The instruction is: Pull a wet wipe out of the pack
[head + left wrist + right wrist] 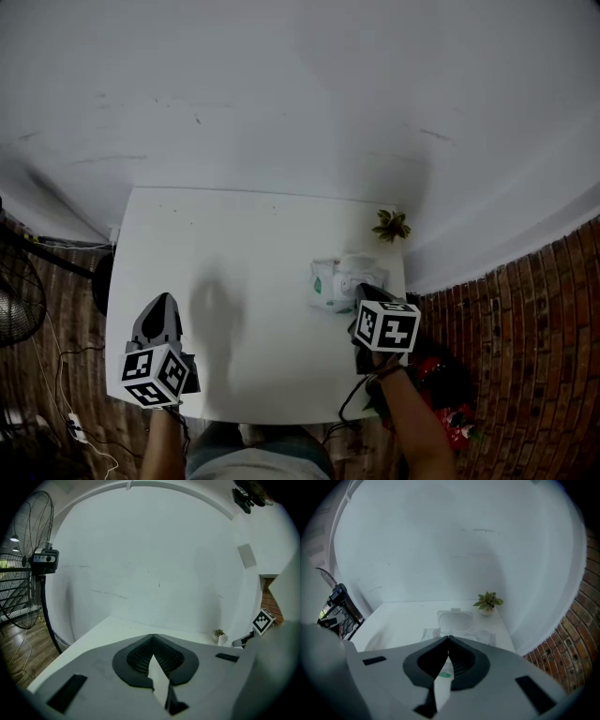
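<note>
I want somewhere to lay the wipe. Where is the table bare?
Bare: the stretch from the left gripper to the wipe pack, back to the far edge. Crowded: the right edge, with the pack, the right gripper at it and the potted plant.

My left gripper [161, 302] over table [253, 234] near-left corner, jaws together. My right gripper [367, 291] by table's right edge, jaws together.

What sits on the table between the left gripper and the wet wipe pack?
Nothing. In the head view, the table between the left gripper and the wet wipe pack is bare apart from a shadow.
</note>
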Action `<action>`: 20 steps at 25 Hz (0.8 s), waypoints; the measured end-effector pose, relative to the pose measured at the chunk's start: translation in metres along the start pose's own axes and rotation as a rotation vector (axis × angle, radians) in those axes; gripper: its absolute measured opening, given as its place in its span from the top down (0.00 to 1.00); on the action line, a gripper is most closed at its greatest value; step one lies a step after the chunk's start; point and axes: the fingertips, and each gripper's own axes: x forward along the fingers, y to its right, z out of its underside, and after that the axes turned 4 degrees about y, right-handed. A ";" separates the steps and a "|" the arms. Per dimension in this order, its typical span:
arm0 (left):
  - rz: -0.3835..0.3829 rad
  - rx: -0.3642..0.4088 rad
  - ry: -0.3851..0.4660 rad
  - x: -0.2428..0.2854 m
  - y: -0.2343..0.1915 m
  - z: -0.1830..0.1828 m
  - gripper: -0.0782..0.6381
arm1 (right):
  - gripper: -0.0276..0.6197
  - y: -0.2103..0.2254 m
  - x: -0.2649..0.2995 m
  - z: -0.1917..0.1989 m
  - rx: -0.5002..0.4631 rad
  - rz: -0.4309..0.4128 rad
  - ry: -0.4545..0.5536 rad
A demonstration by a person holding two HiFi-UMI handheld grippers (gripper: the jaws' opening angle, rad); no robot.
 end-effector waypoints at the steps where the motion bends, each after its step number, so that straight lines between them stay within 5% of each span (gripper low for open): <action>1: 0.002 0.000 0.003 0.000 0.000 -0.002 0.89 | 0.95 0.000 -0.001 -0.001 0.002 0.001 0.004; 20: 0.040 -0.013 0.032 -0.003 0.001 -0.019 0.89 | 0.95 -0.007 -0.028 -0.035 -0.007 0.028 0.092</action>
